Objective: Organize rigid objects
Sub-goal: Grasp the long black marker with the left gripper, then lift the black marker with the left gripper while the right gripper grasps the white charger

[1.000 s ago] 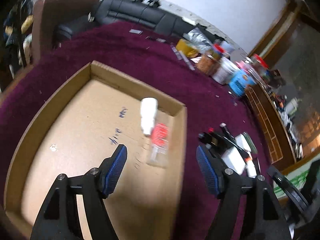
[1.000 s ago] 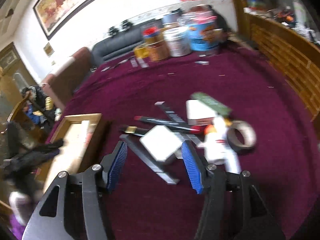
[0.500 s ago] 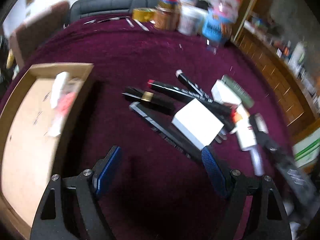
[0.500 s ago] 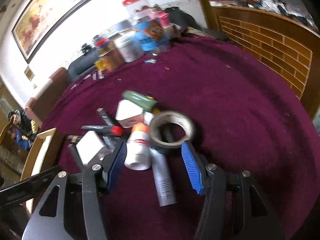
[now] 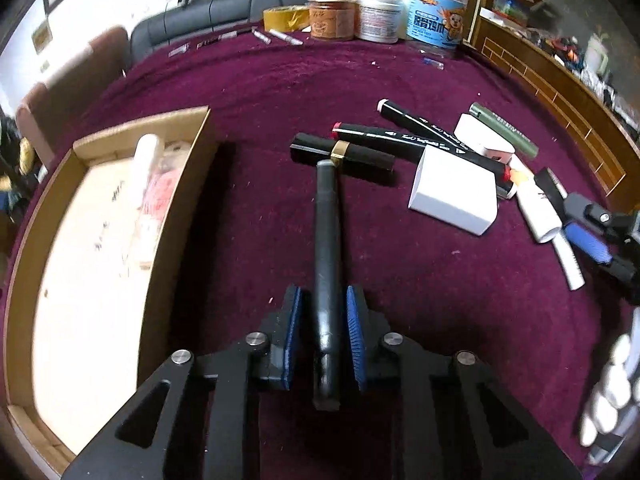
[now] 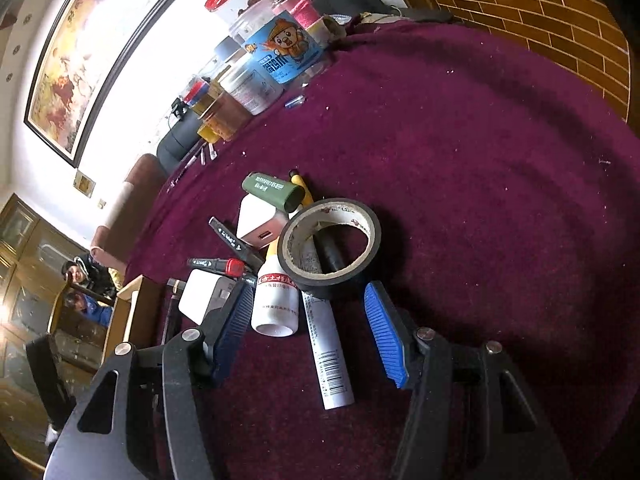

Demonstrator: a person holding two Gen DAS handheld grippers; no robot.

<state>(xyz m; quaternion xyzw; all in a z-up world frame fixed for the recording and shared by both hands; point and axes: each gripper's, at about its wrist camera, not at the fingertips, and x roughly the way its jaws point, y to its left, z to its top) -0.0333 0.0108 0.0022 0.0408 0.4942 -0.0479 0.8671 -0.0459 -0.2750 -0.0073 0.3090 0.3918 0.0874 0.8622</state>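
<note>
My left gripper (image 5: 323,336) has just been closing, and its blue pads (image 5: 353,332) now flank the near end of a long dark bar (image 5: 326,248); the right pad appears to touch it, while a sliver of gap seems to remain at the left pad, so I cannot tell whether the grip is complete. The bar's long axis runs straight away from me, in line with the fingers, and its far end touches a black tube with a gold band (image 5: 343,151) lying crosswise. The cardboard tray (image 5: 182,200), already holding a white tube (image 5: 141,160), lies just to the left of the bar, its near wall roughly parallel to it; I judge the coming move to be a lift and a sideways carry over that wall. My right gripper (image 6: 310,330) stands open over the pile, astride a white bottle (image 6: 276,300) and a white pen (image 6: 328,354), near a tape roll (image 6: 330,248), pressing on nothing.
</note>
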